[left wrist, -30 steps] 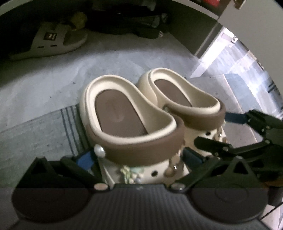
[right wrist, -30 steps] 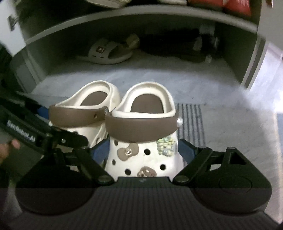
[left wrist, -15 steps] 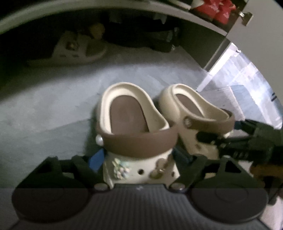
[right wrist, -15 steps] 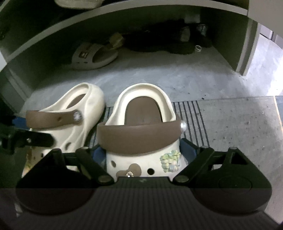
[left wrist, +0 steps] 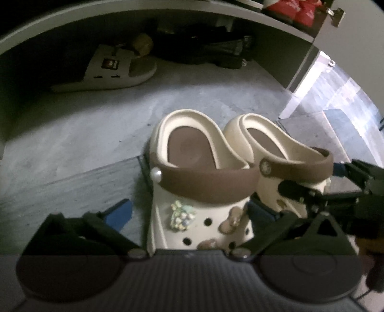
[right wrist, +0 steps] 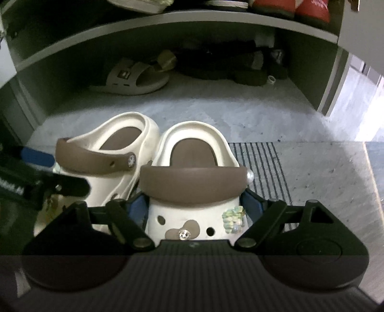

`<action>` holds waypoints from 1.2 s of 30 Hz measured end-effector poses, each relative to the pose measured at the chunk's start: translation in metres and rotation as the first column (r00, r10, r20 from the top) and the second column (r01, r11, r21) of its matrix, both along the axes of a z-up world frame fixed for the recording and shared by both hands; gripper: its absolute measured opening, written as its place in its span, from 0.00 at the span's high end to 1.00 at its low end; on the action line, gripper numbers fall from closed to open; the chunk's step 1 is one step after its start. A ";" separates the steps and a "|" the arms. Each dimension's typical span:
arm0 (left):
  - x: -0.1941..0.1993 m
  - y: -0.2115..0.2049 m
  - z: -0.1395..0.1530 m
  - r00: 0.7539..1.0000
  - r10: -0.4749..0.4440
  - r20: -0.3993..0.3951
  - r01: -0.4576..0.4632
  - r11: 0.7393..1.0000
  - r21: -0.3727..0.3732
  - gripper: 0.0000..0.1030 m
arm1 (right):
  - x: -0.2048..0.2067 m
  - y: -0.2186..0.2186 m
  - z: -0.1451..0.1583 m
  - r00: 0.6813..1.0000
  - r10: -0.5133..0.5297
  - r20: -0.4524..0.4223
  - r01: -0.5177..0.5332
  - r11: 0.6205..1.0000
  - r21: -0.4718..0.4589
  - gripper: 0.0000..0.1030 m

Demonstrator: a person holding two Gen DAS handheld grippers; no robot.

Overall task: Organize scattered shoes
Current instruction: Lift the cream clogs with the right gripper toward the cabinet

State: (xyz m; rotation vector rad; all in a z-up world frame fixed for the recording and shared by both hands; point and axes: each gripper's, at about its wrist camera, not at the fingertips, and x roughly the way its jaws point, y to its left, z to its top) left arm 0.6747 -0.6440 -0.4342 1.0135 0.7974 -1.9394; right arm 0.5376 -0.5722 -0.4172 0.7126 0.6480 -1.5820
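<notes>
Clogs sit paired, heels toward the shelf (right wrist: 168,21), at its mouth. Left gripper (left wrist: 189,211), jaws opening, straddles the left clog (left wrist: 192,172) without pressing (likely releasing); right gripper (right wrist: 196,206), closing, pinches the right clog (right wrist: 194,168).

Left gripper (left wrist: 189,213) fingers opening wide; right gripper (right wrist: 195,207) fingers closing, both angled downward.

No lettering can be read with certainty. Far ahead of the grippers, the grey slide sandal (left wrist: 108,72) in the bottom shelf compartment carries a small dark patch with marks too small to make out. At the left edge of the right wrist view, the left gripper (right wrist: 14,189) bears white printing, cut off and blurred.
</notes>
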 end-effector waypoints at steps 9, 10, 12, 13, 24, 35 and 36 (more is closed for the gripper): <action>-0.017 -0.019 -0.026 0.998 0.064 0.029 -0.066 0.994 0.086 0.00 | -0.008 0.006 -0.004 0.997 -0.055 -0.058 0.055 0.998 0.010 0.18; -0.020 -0.021 -0.028 0.998 0.058 0.038 -0.060 0.996 0.072 0.00 | -0.008 0.007 -0.005 0.997 -0.054 -0.062 0.055 0.998 0.008 0.18; -0.026 -0.024 -0.030 0.997 0.045 0.056 -0.047 0.998 0.042 0.01 | -0.010 0.008 -0.006 0.997 -0.056 -0.053 0.056 0.998 0.002 0.16; -0.028 -0.024 -0.031 0.998 0.040 0.058 -0.042 0.998 0.037 0.05 | -0.011 0.007 -0.007 0.997 -0.053 -0.048 0.053 0.999 0.005 0.14; 0.018 -0.013 0.004 0.995 0.091 0.028 -0.089 0.993 -0.080 0.09 | -0.034 0.002 0.002 0.980 -0.086 0.181 0.088 0.996 -0.002 0.16; 0.079 0.007 0.109 0.987 0.131 -0.092 -0.155 0.924 -0.351 0.09 | -0.005 0.005 0.093 0.979 0.051 0.196 0.007 0.959 -0.284 0.16; 0.084 0.007 0.122 0.985 0.136 -0.108 -0.168 0.910 -0.379 0.09 | -0.001 0.005 0.105 0.982 0.078 0.174 -0.017 0.945 -0.326 0.16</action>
